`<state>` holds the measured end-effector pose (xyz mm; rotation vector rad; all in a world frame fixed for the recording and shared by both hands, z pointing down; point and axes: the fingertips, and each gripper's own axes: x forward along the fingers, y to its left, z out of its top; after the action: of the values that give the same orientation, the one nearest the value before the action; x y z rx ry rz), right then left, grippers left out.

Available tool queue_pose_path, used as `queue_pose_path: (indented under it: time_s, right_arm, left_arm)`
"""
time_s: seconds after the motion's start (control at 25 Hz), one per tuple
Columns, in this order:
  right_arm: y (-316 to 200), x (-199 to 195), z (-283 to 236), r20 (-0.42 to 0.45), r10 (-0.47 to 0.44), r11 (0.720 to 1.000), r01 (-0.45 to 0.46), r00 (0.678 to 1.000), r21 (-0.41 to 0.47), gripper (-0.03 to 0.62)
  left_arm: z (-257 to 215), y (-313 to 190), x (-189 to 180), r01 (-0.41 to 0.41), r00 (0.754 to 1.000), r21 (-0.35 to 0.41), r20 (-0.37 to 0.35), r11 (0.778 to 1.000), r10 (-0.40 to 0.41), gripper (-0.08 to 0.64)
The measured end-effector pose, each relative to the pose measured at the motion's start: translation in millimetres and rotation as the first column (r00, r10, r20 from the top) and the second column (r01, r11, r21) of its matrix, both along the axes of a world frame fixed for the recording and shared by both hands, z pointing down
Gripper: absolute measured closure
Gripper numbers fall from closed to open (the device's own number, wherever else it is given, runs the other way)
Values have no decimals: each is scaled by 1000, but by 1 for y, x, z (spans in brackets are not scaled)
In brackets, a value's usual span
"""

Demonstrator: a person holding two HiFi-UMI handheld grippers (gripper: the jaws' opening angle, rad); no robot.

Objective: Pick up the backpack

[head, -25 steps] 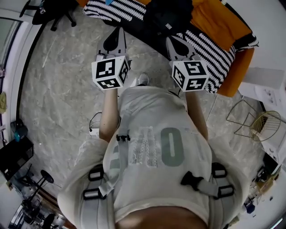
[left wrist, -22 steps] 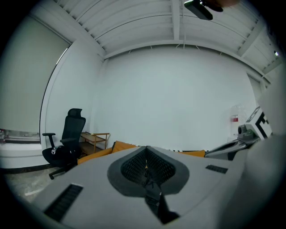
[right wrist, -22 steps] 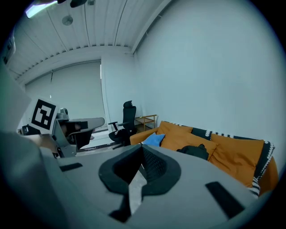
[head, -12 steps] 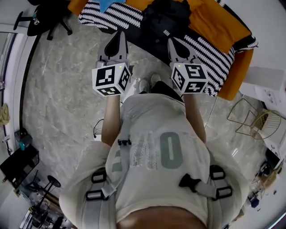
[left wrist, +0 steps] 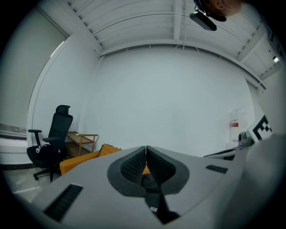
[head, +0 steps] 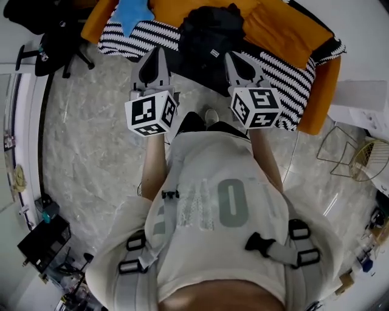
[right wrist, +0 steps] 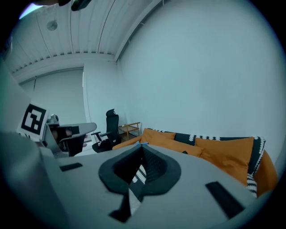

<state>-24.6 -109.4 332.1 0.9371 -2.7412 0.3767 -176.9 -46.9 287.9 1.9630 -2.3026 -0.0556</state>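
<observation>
The black backpack (head: pixel 209 27) lies on an orange sofa (head: pixel 285 30) that is draped with a black-and-white striped blanket (head: pixel 285 70). My left gripper (head: pixel 159 53) is held out level, shut and empty, just short of the sofa's front edge and left of the backpack. My right gripper (head: pixel 234 58) is also shut and empty, at the backpack's lower right. In the left gripper view the closed jaws (left wrist: pixel 146 148) hide most of the scene, and the backpack (left wrist: pixel 151 185) shows dark below them. In the right gripper view the shut jaws (right wrist: pixel 142 146) point at the sofa cushions (right wrist: pixel 223 150).
A black office chair (head: pixel 55 36) stands left of the sofa. A blue cloth (head: pixel 130 12) lies at the sofa's left end. A wire basket (head: pixel 358 161) and white furniture (head: pixel 358 106) stand at the right. Dark equipment (head: pixel 42 234) sits on the marble floor at the lower left.
The person has stepped toward the sofa, so the backpack and sofa have slid down into view and come closer. Both grippers moved forward with the person, jaws unchanged.
</observation>
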Motion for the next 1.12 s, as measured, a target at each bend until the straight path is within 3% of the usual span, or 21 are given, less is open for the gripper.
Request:
queue_pose_path:
  time_s: [0.24, 0.44, 0.8, 0.96, 1.12]
  right_arm:
    - [-32, 32, 6, 9, 112, 994, -112, 994, -9, 586]
    - [-53, 57, -11, 33, 233, 972, -234, 972, 6, 586]
    - [-66, 80, -31, 79, 470, 881, -472, 879, 7, 586]
    - [-68, 79, -28, 86, 505, 862, -507, 858, -9, 586]
    - [-67, 73, -26, 77, 517, 856, -517, 853, -13, 584]
  left_arm:
    - [-7, -51, 29, -103, 995, 14, -7, 995, 103, 538]
    - [-22, -91, 39, -210, 978, 53, 4, 976, 211, 538]
    - [-36, -137, 48, -399, 916, 32, 70, 917, 396, 538]
    - [-34, -147, 45, -441, 895, 18, 82, 897, 439, 538]
    - [-34, -153, 39, -450, 892, 17, 70, 893, 448, 538]
